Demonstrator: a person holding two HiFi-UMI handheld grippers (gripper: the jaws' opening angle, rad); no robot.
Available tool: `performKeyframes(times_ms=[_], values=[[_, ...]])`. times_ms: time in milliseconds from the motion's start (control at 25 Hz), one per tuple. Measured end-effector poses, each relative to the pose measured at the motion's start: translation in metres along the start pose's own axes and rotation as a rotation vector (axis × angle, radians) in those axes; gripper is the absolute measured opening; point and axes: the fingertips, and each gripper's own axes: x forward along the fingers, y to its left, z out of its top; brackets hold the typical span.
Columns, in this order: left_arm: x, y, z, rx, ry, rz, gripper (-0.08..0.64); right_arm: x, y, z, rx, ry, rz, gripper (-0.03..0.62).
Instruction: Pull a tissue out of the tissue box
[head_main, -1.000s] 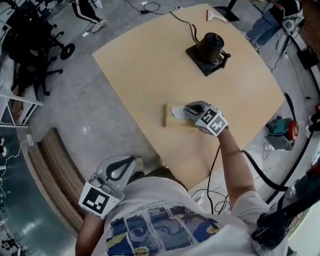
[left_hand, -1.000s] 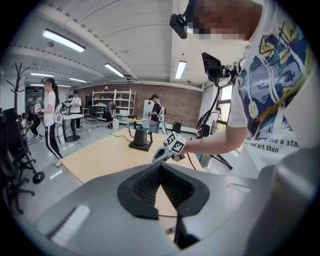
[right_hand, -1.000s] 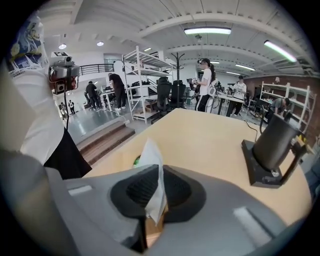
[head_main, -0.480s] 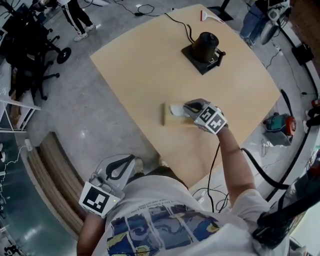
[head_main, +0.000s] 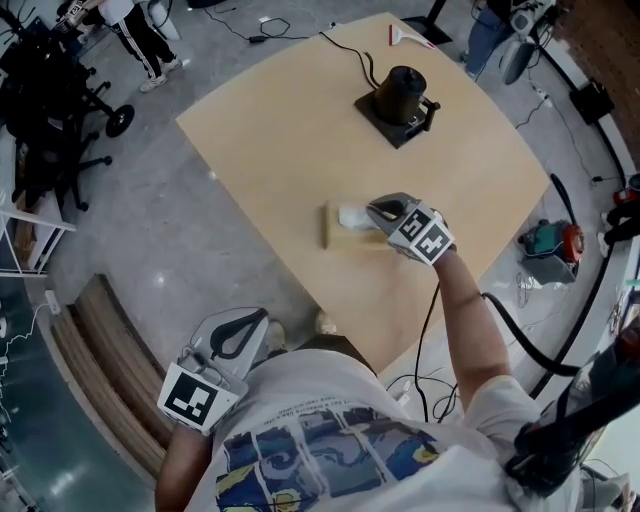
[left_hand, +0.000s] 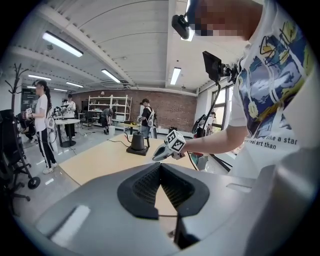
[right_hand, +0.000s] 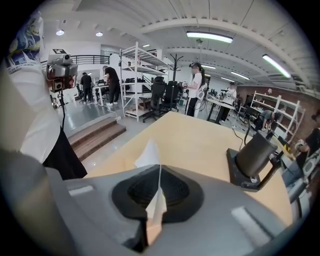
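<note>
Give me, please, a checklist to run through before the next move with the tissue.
1. Grip on tissue: ok. The right gripper is shut on the tissue.
2. Tissue free of the tissue box: cannot tell. Its lower end is hidden behind the gripper.
3. Box held down: not ok. The left gripper hangs off the table, beside the person's body, and nothing touches the box.
4. Left gripper empty: ok. It is shut on nothing.
5. Room to lift: ok. The black device stands far across the table.
</note>
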Motion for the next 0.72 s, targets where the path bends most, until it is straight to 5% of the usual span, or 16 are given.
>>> performKeyframes(times_ms=[720], values=[[-0.035,0.005,-0.009,0.036,-0.043,-0.033,0.005,-0.024,0.009,0.021,-0.026,0.013,-0.1,0.003]])
